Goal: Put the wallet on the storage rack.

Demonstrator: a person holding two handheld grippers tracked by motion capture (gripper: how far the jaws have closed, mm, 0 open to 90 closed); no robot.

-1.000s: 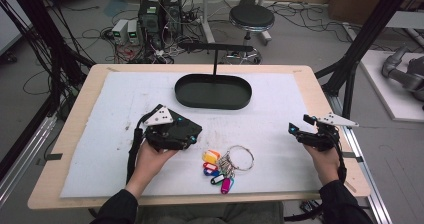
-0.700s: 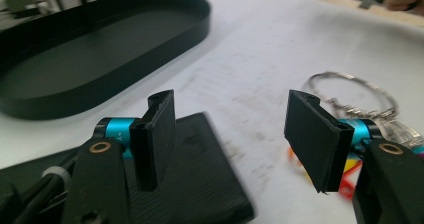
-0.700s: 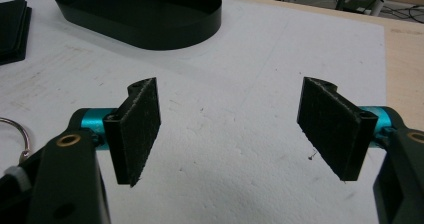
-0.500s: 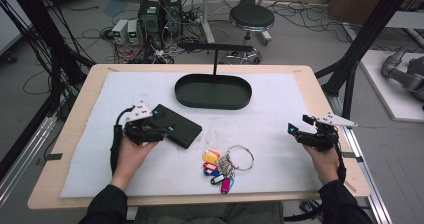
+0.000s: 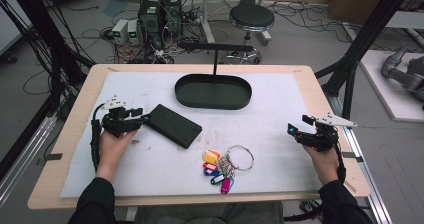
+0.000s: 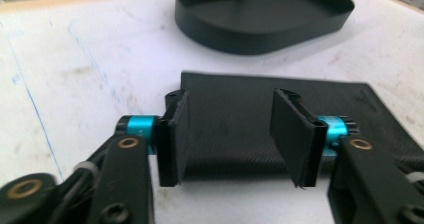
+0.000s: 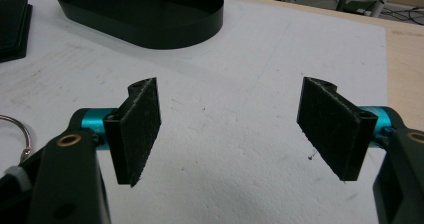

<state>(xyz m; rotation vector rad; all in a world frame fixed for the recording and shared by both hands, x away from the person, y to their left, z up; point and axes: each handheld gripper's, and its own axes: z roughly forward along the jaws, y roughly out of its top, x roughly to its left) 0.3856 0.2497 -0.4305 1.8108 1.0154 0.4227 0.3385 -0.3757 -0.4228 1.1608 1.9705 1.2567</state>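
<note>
Black wallet (image 5: 174, 125) lies flat on the white mat (image 5: 280, 114) that covers the table (image 5: 320, 84), left of the middle, turned at a slant so that its near-left corner points toward the left gripper (image 5: 142, 117). In the left gripper view the wallet (image 6: 280, 119) spreads across the mat just beyond the two black fingers (image 6: 176, 134), which stand apart above its near edge with the textured cover showing between them. They have just been closing in, yet a clear gap remains on each side and neither pad presses on the wallet. The person's left hand (image 5: 112, 144) holds that gripper low over the mat, its cable looping down beside the wrist.

Behind the wallet, toward the far side of the table, sits a black oval tray (image 5: 213, 91) with a thin upright post rising from behind it. Near the front edge, right of the wallet and well apart from it, lies a bunch of keys with coloured tags (image 5: 220, 170) on a metal ring (image 5: 239, 158).

Right gripper (image 5: 295, 131) rests at the right edge of the mat in the person's right hand (image 5: 322, 159), well apart from the wallet and the keys. Its fingers (image 7: 137, 129) stand wide open over bare mat, with nothing between them.
</note>
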